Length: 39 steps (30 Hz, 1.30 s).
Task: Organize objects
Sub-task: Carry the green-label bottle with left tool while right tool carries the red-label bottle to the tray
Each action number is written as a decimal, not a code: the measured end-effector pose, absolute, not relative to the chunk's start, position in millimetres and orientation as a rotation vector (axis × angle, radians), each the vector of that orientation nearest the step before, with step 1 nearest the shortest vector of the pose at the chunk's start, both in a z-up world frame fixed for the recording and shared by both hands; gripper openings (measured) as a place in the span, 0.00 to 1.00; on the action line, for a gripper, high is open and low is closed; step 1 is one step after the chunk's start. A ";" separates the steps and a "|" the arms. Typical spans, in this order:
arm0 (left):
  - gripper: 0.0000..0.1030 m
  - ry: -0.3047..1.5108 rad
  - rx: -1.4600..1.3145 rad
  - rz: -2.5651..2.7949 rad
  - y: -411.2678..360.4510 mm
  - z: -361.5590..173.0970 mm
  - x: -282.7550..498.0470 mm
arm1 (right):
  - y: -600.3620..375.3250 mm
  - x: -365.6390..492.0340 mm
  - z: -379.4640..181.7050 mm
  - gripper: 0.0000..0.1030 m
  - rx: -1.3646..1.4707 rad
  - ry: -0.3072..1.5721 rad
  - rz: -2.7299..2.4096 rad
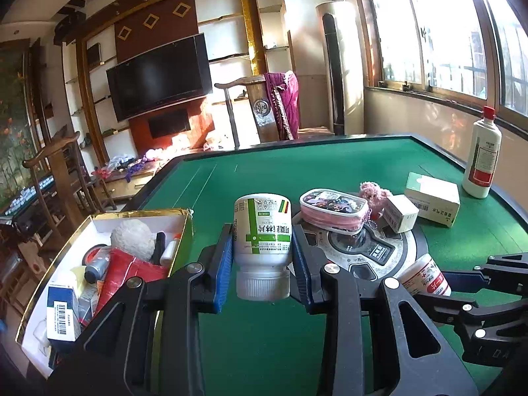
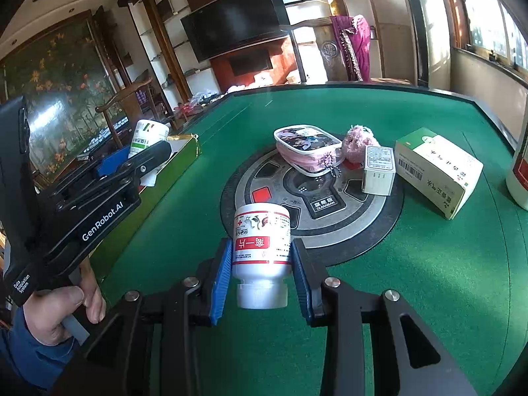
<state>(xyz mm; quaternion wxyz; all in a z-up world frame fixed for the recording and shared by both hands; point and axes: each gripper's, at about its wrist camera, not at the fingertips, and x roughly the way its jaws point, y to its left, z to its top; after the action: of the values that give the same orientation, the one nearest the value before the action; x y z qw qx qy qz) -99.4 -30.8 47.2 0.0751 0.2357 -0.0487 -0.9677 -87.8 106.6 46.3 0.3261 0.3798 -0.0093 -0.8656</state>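
My left gripper (image 1: pixel 262 254) is shut on a white bottle with a green label (image 1: pixel 262 231), cap toward the camera, held above the green table just right of a gold-rimmed box (image 1: pixel 184 227) that holds several items. The right wrist view shows that bottle (image 2: pixel 148 138) beside the box (image 2: pixel 184 151). My right gripper (image 2: pixel 262 257) is shut on a white bottle with a red label (image 2: pixel 262 241), also cap toward the camera, above the table near the round centre panel (image 2: pixel 359 211). The left wrist view shows the red-label bottle (image 1: pixel 425 279) at lower right.
On the centre panel lie a pink pouch (image 2: pixel 307 151), a pink plush toy (image 2: pixel 358 143) and a small white carton (image 2: pixel 379 171). A larger green-and-white carton (image 2: pixel 435 171) and a tall white bottle with a red cap (image 1: pixel 481 158) stand to the right. A hand (image 2: pixel 59 310) holds the left gripper.
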 end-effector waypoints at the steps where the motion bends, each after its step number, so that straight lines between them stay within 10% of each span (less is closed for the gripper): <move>1: 0.32 -0.154 0.703 -2.901 -30.2 47.6 -99.3 | 106.5 -88.1 45.6 0.34 0.998 -0.025 -2.267; 39: 0.32 0.069 0.519 -2.873 -101.3 104.3 -65.6 | 57.5 -76.2 49.9 0.34 0.959 -0.086 -2.263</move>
<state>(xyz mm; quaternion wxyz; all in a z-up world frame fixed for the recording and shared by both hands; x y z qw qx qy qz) -65.6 -101.3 104.3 0.1103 0.1767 0.0235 -0.9778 -76.2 57.5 49.9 0.3345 0.3676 -0.0331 -0.8671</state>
